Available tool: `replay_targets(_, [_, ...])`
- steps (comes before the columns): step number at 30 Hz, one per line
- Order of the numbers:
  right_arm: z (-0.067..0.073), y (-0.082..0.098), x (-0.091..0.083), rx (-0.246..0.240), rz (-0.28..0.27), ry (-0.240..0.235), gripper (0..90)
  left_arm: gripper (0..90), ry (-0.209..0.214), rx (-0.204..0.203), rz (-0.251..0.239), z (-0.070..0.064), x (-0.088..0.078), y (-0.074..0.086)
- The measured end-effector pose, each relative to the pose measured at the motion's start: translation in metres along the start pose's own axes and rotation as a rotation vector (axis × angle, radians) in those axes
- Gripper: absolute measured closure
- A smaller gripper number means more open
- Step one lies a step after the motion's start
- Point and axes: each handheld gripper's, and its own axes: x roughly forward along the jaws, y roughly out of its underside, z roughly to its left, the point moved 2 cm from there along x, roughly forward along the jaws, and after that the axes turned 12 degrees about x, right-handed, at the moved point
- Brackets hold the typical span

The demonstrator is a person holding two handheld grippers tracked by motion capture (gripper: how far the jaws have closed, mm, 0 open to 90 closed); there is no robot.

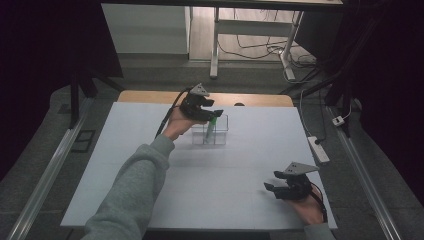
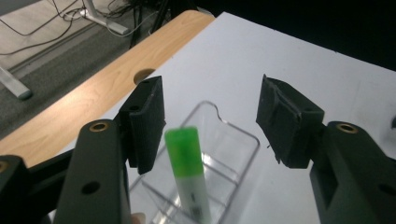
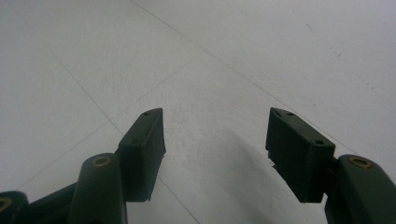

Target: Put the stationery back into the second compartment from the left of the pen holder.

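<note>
Left gripper (image 2: 210, 123) jaws parted, green-capped highlighter pen (image 2: 187, 158) loose between them, standing in the clear plastic compartment organiser (image 2: 233, 135). Withdraw straight up, so neither pad clips the cap. Right gripper (image 3: 215, 140) gapes, holding nothing.

Grey knit sleeve (image 1: 131, 190), black left gripper (image 1: 212, 114) with brass-ringed screws, grey three-cornered plate, trailing black cable, black right gripper (image 1: 272, 181)

A green-capped highlighter (image 2: 189, 175) stands tilted inside the clear plastic organizer (image 2: 233, 140).

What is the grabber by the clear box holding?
Nothing. The left gripper is open above the clear box; the green marker stands in it, apart from the fingers.
</note>
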Motion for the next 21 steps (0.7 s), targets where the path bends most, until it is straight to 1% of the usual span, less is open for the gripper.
replay_targets(3, [0.000, 0.000, 0.000, 0.001, 0.000, 0.001, 36.8, 41.4, 0.001, -0.014, 0.003, -0.005, -0.013, 0.007])
replay_targets(8, [0.001, 0.000, -0.001, -0.001, -0.005, 0.000, 36.8, 41.3, -0.014, -0.014, 0.030, -0.017, -0.035, 0.026])
replay_targets(10, [0.001, -0.001, -0.001, -0.001, -0.005, 0.002, 36.7, 41.2, -0.010, -0.023, 0.028, -0.022, -0.043, 0.035])
replay_targets(13, [0.001, -0.001, -0.001, 0.000, -0.009, 0.000, 36.8, 41.1, -0.022, -0.025, 0.037, -0.029, -0.057, 0.051])
replay_targets(15, [0.001, -0.001, -0.001, 0.000, -0.008, 0.001, 36.7, 41.0, -0.030, -0.038, 0.030, -0.033, -0.066, 0.062])
replay_targets(17, [0.001, -0.001, 0.000, -0.001, -0.007, 0.001, 36.7, 41.0, -0.036, -0.041, 0.026, -0.038, -0.075, 0.071])
replay_targets(20, [0.001, -0.001, -0.001, -0.003, -0.006, 0.002, 36.7, 40.5, -0.050, -0.038, 0.045, -0.046, -0.086, 0.086])
replay_targets(21, [0.001, -0.001, -0.001, -0.005, -0.008, 0.003, 36.7, 40.2, -0.048, -0.039, 0.047, -0.049, -0.090, 0.091])
